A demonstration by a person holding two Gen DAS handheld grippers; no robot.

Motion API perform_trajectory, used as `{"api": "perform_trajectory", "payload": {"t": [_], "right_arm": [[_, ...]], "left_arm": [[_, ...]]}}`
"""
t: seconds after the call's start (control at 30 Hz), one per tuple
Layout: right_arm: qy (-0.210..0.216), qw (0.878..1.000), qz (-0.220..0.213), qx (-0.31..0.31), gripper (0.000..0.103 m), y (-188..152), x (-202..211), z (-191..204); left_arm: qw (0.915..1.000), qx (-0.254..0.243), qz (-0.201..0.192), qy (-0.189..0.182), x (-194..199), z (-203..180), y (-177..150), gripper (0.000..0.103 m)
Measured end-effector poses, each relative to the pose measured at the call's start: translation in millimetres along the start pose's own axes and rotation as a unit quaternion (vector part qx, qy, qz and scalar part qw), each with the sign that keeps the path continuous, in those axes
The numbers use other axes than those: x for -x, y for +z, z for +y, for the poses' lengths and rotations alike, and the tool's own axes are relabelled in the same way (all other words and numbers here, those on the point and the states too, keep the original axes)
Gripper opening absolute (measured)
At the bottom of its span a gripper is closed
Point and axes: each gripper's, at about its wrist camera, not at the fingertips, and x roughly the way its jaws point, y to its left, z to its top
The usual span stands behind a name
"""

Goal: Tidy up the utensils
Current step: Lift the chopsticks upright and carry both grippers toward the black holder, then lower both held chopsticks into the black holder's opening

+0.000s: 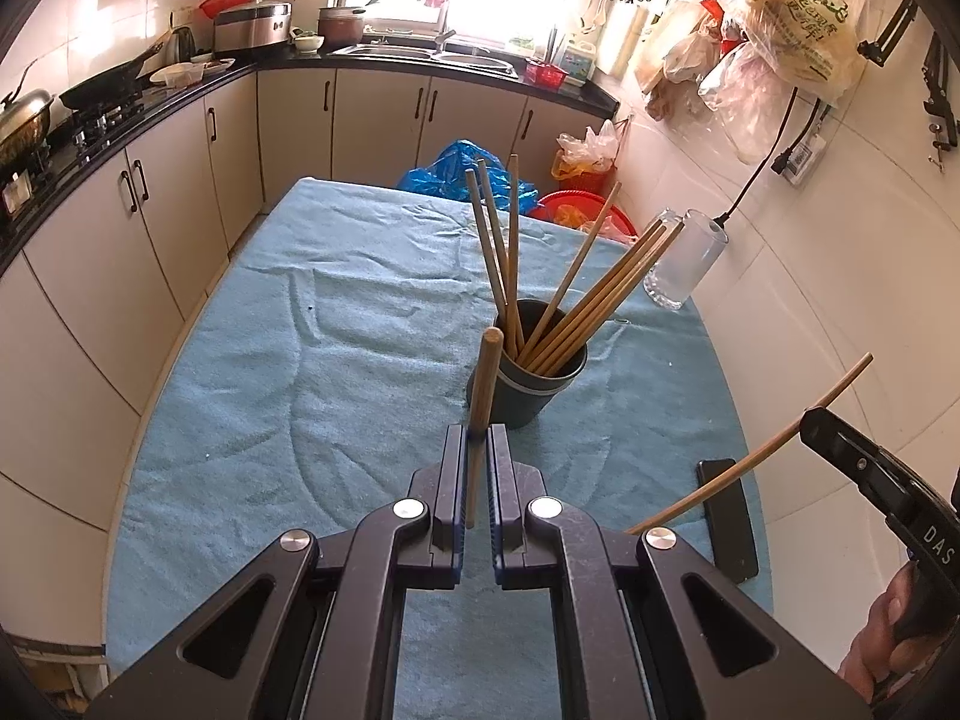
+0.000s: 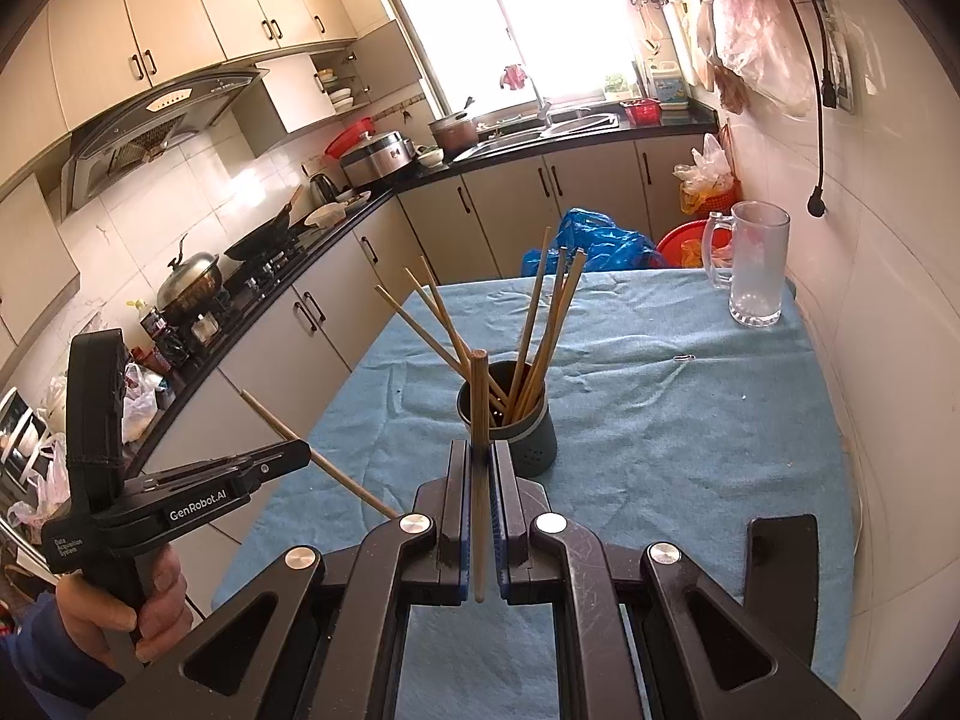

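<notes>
Left tool (image 1: 478,433) pinches one chopstick (image 1: 483,384) upright; right tool (image 2: 480,450) pinches another (image 2: 478,414). Both hang just short of the dark cup (image 1: 528,384) on the bench (image 1: 300,360). Light, stiff, slick wood, likely to pivot; grip mid-shaft.

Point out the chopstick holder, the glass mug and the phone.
chopstick holder (image 1: 528,396): left wrist view, outer wall.
glass mug (image 2: 757,264): right wrist view, body.
phone (image 1: 729,522): left wrist view, screen.
</notes>
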Motion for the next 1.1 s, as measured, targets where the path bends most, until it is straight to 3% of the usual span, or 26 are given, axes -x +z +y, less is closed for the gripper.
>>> {"api": "perform_trajectory", "payload": {"t": [1.1], "right_arm": [[-0.019,1.000,-0.015,0.017,0.006,34.2,-0.4,17.3]], "left_arm": [[0.9997,0.009,-0.011,-0.019,-5.7,12.9,30.2,0.006]]}}
